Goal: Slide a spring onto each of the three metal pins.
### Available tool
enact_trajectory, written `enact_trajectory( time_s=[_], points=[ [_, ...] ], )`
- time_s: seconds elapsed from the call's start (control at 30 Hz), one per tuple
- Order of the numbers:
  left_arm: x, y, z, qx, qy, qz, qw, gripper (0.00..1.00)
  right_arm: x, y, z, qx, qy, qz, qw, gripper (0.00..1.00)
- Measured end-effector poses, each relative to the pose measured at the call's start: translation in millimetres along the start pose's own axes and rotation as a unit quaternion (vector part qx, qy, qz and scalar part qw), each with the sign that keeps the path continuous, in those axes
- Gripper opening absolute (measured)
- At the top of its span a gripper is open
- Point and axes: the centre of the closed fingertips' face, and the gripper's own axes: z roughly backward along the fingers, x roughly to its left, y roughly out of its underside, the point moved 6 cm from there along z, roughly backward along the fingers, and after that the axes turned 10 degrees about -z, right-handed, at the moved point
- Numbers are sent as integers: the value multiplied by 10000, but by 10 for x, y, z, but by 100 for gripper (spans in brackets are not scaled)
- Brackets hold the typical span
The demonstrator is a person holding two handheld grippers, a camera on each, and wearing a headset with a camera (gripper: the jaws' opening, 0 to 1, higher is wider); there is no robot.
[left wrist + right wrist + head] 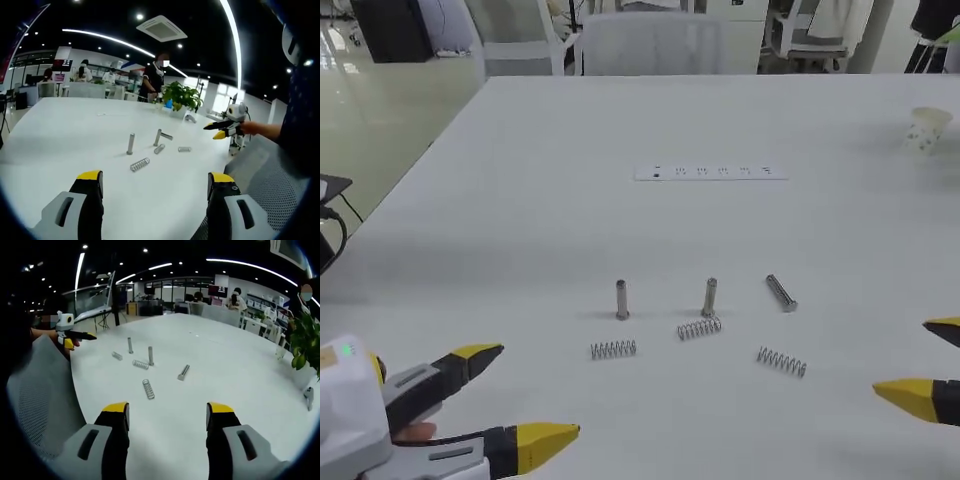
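Two metal pins stand upright on the white table (520, 200): the left pin (622, 299) (131, 143) (130, 345) and the middle pin (709, 297) (157, 137) (150, 355). A third pin (781, 293) (166, 136) (183, 372) lies flat to the right. Three loose springs lie just in front of them: the left spring (613, 349) (140, 163), the middle spring (699, 328) (159, 149) and the right spring (781, 361) (148, 389). My left gripper (515, 395) (156, 182) is open at the near left, holding nothing. My right gripper (920, 362) (167, 415) is open at the near right, also holding nothing.
A white power strip (711, 172) is set in the table behind the pins. A paper cup (927, 129) stands at the far right. Chairs (650, 40) line the far edge. A potted plant (182, 95) stands beyond the pins in the left gripper view.
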Motion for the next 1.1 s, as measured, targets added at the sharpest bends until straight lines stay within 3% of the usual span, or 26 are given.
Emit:
enact_trajectory(
  time_s=[0.67, 0.87, 1.1],
  points=[
    [-18, -62, -40, 37, 5, -77, 10000, 83, -55, 28, -46, 93, -36, -121, 9999, 58],
    [-28, -103, -32, 9, 6, -106, 9999, 83, -89, -76, -122, 122, -45, -72, 9999, 57],
    [-57, -137, -26, -41, 14, -140, 9999, 83, -151, -302, -267, 147, -43, 69, 9999, 54]
  ],
)
